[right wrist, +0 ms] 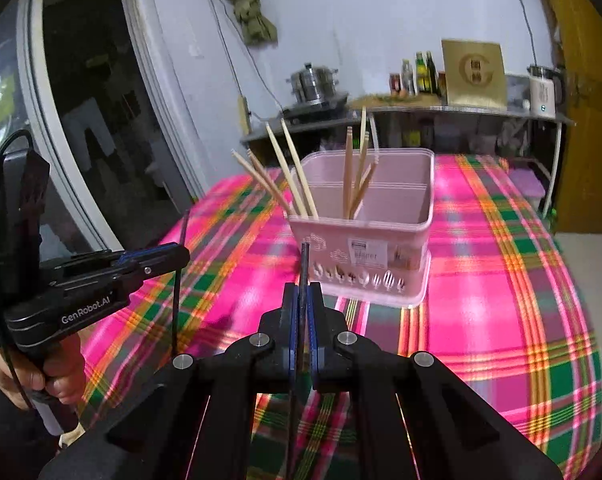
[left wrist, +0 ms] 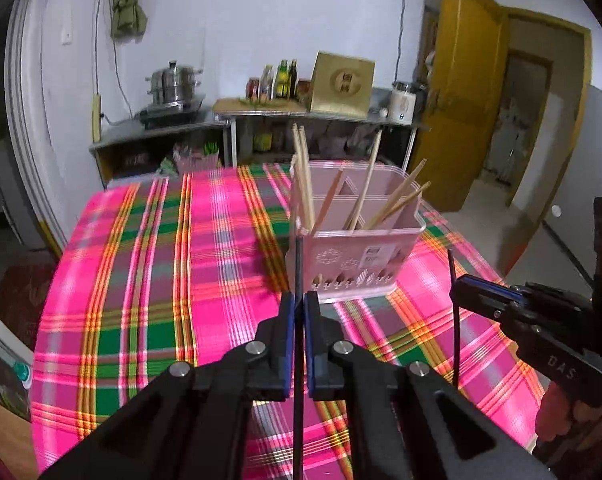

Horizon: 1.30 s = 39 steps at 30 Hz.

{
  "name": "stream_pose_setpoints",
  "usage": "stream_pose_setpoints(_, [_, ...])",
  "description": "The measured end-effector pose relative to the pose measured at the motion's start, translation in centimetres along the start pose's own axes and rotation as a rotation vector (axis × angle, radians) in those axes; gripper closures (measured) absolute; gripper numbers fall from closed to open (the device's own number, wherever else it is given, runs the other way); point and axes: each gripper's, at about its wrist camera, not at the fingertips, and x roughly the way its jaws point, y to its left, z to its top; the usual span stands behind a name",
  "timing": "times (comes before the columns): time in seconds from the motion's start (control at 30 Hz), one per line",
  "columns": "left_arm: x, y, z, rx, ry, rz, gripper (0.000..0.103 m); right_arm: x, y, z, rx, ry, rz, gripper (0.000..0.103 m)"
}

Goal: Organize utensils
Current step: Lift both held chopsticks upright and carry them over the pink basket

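Note:
A pink utensil caddy (left wrist: 357, 248) stands on the plaid tablecloth, holding several wooden chopsticks (left wrist: 303, 176). It also shows in the right wrist view (right wrist: 365, 240) with its chopsticks (right wrist: 293, 172). My left gripper (left wrist: 299, 300) is shut on a black chopstick (left wrist: 299, 264), held upright just in front of the caddy. My right gripper (right wrist: 302, 296) is shut on another black chopstick (right wrist: 304, 264), also upright near the caddy's front. Each gripper shows in the other's view: the right gripper (left wrist: 457, 288) and the left gripper (right wrist: 183, 256).
The table (left wrist: 161, 260) carries a pink, green and orange plaid cloth. Behind it a metal counter (left wrist: 261, 116) holds a steamer pot (left wrist: 175, 84), bottles, a gold box and a kettle. A yellow door (left wrist: 461, 100) stands open at right.

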Motion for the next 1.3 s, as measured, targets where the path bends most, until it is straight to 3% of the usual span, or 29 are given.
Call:
stream_pose_setpoints(0.4, [-3.6, -1.9, 1.1, 0.030, -0.080, -0.025, 0.098, -4.5, 0.6, 1.4, -0.029, -0.114, -0.003, 0.099])
stream_pose_setpoints(0.97, [-4.9, -2.9, 1.5, 0.032, -0.096, -0.052, 0.098, -6.1, 0.6, 2.0, -0.064, -0.146, -0.011, 0.099])
stream_pose_setpoints(1.3, [-5.7, -3.4, 4.4, 0.040, -0.116, -0.084, 0.098, -6.4, 1.4, 3.9, -0.117, -0.164, -0.023, 0.099])
